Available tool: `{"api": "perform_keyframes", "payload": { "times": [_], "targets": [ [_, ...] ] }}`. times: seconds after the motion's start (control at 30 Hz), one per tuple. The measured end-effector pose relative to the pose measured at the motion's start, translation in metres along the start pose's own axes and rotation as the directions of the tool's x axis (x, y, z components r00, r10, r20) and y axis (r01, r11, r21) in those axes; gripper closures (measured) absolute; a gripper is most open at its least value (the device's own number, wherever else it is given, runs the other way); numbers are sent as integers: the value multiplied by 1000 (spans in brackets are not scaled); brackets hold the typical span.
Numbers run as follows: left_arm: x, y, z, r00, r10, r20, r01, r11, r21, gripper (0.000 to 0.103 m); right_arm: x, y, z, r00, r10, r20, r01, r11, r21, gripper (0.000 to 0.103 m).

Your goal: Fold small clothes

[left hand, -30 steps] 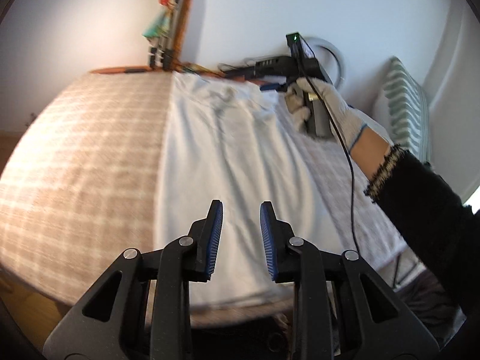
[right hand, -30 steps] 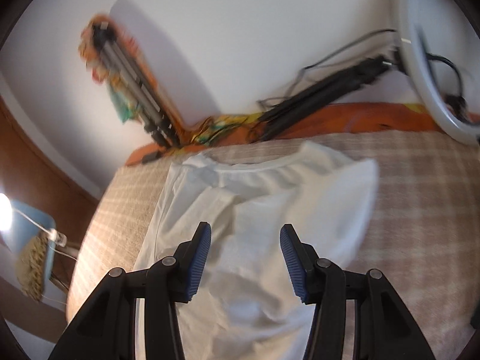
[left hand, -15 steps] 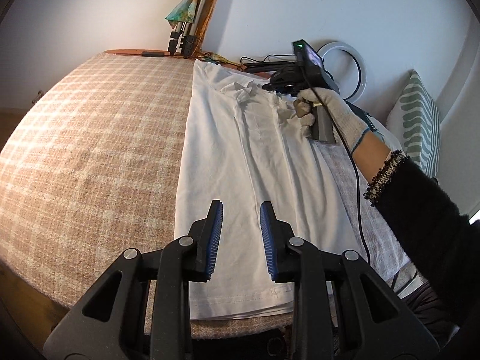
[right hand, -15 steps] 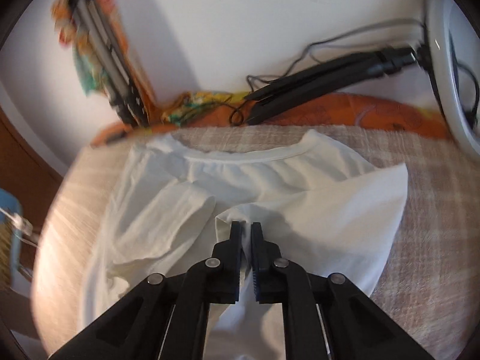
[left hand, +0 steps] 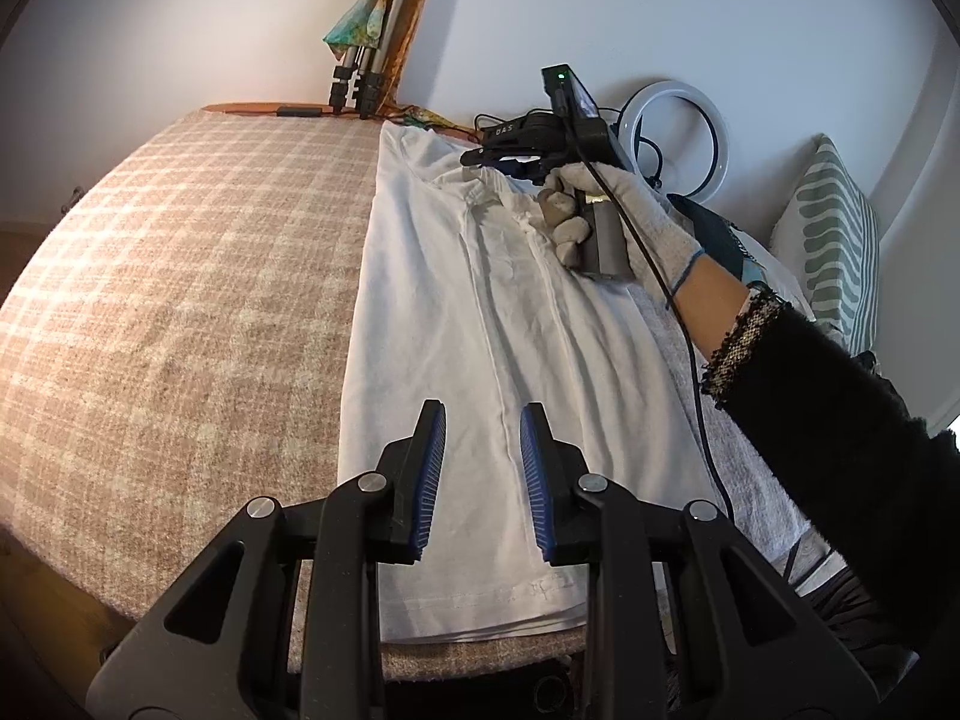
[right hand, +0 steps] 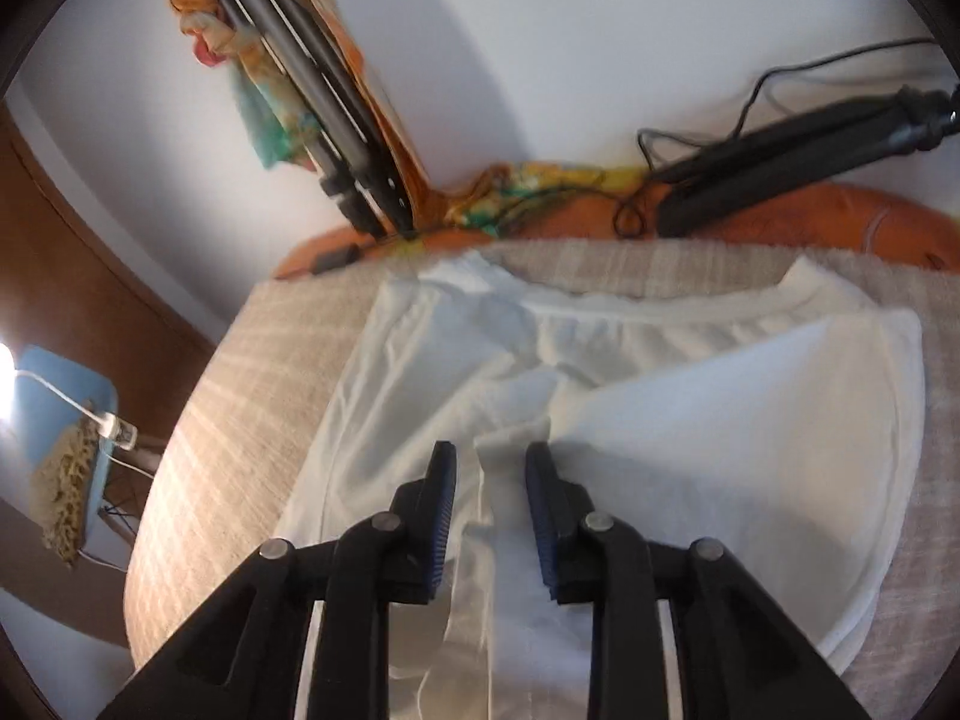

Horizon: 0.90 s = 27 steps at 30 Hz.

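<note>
A white T-shirt [left hand: 492, 324] lies lengthwise on a beige checked blanket [left hand: 180, 312], both long sides folded in, hem nearest me. My left gripper [left hand: 482, 468] is open and empty, hovering above the hem end. My right gripper [left hand: 510, 165] is at the collar end, held by a gloved hand [left hand: 606, 204]. In the right wrist view the right gripper [right hand: 491, 480] is open, its jaws either side of a folded sleeve edge [right hand: 510, 438] of the shirt [right hand: 720, 450], not clamping it.
A tripod [left hand: 366, 78] with a colourful cloth leans on the far wall. A ring light [left hand: 678, 138] and a black stand [right hand: 810, 150] lie behind the collar. A striped pillow [left hand: 840, 240] is at right. The blanket edge [left hand: 492, 660] drops off just below the hem.
The right gripper was open, shut on the fold near the collar half a second ago, and has now opened again. The left gripper has come closer to the hem.
</note>
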State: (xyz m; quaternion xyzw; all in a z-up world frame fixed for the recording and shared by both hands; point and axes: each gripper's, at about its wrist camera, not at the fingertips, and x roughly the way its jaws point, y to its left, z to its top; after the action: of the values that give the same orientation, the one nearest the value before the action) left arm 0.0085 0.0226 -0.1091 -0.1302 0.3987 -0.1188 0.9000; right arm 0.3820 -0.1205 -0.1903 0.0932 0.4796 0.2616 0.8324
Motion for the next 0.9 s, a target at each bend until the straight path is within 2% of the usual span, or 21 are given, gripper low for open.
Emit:
{"api": "perform_keyframes", "payload": {
  "times": [0.07, 0.17, 0.23, 0.3, 0.33, 0.47, 0.6, 0.7, 0.8, 0.87, 0.9],
  "targets": [
    [-2, 0, 2, 1000, 3, 9, -3, 1000, 0, 78, -20, -3, 4, 998, 51, 22, -51, 999, 13, 59],
    [-5, 2, 4, 1000, -3, 21, 3, 1000, -9, 79, -65, -18, 11, 987, 107, 117, -114, 992, 50, 59],
    [-9, 2, 4, 1000, -15, 28, 15, 1000, -19, 79, -88, -31, 11, 986, 49, 160, -61, 996, 72, 58],
    [-12, 1, 5, 999, -25, 34, 25, 1000, -15, 79, -106, -53, 9, 984, -48, 173, 27, 992, 122, 58],
    [-13, -1, 4, 999, -29, 37, 29, 1000, -8, 79, -109, -62, 9, 980, -89, 176, 63, 987, 146, 58],
    [-10, -9, 3, 999, -23, 37, 22, 999, 33, 79, -102, -102, 6, 975, -162, 150, 119, 958, 262, 58],
    [-1, -2, 2, 1000, -5, 15, 5, 1000, 19, 79, -81, -145, 5, 982, -145, 119, 92, 925, 370, 58],
    [7, 4, 2, 1000, -5, -13, 5, 1000, -6, 79, -65, -162, 4, 985, -126, 117, 69, 913, 403, 60],
    [14, 5, 1, 999, -8, -34, 8, 1000, -12, 79, -60, -170, 8, 986, -85, 144, 23, 920, 391, 68],
    [18, 3, 0, 999, -9, -43, 8, 1000, -8, 79, -56, -170, 13, 989, -17, 144, -37, 931, 364, 95],
    [19, 3, -1, 999, -8, -45, 8, 1000, -7, 79, -53, -167, 16, 990, 18, 143, -66, 937, 343, 100]
  ]
}}
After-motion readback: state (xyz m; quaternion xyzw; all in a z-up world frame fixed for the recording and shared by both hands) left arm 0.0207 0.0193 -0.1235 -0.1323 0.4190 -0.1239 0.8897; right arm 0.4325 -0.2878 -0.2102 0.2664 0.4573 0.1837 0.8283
